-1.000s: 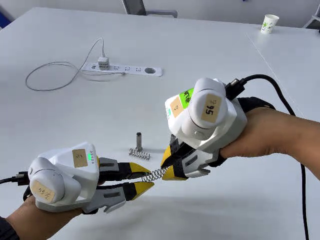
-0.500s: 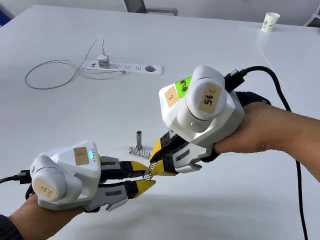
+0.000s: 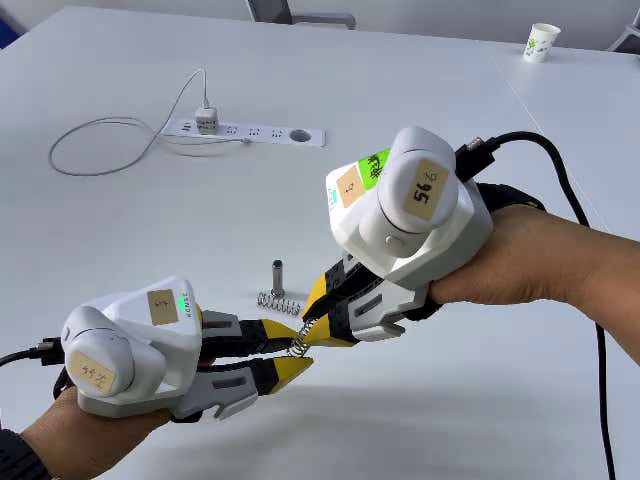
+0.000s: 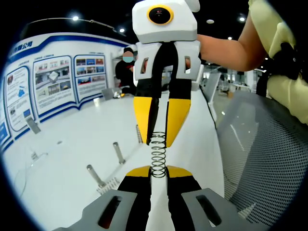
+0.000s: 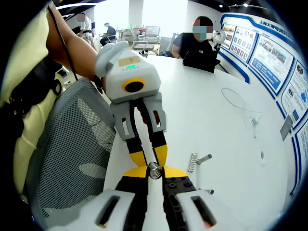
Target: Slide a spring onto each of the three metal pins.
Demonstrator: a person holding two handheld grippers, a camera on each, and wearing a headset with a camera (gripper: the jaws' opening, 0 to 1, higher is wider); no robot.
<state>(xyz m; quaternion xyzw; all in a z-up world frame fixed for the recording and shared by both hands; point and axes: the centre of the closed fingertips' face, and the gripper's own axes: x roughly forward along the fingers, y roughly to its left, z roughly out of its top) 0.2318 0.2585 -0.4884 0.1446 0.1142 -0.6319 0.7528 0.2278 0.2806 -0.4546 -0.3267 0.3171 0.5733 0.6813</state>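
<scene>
**Spring pinched between the two grippers above the table**

In the head view the white-bodied, yellow-tipped left gripper (image 3: 301, 352) enters from the lower left of the frame. The matching right gripper (image 3: 309, 332) slants down from the centre right. Their tips meet just below the middle of the picture, off the surface of the broad white table (image 3: 430, 110).

A short silver coil spring (image 3: 298, 345) sits between the tips. The left gripper view shows it upright at the centre of the frame. Its lower end is nipped in the left gripper's nearly closed jaws, and its upper end is caught between the right gripper's yellow tips. In the right gripper view the same spring appears end-on at the lower centre, clamped by that gripper's own jaws, with the left gripper's tips pressed against it from above. Both grippers are clenched on the spring.

Just above and left of the tips in the head view, a short grey metal pin (image 3: 277, 278) stands upright on the table. A second loose spring (image 3: 278, 303) lies at its base. The left gripper view shows two such pins in its lower left.

Toward the upper left of the head view lie a white power strip (image 3: 250, 134) and a looped white cable (image 3: 95, 150). A paper cup (image 3: 541, 43) stands in the upper right corner.
</scene>
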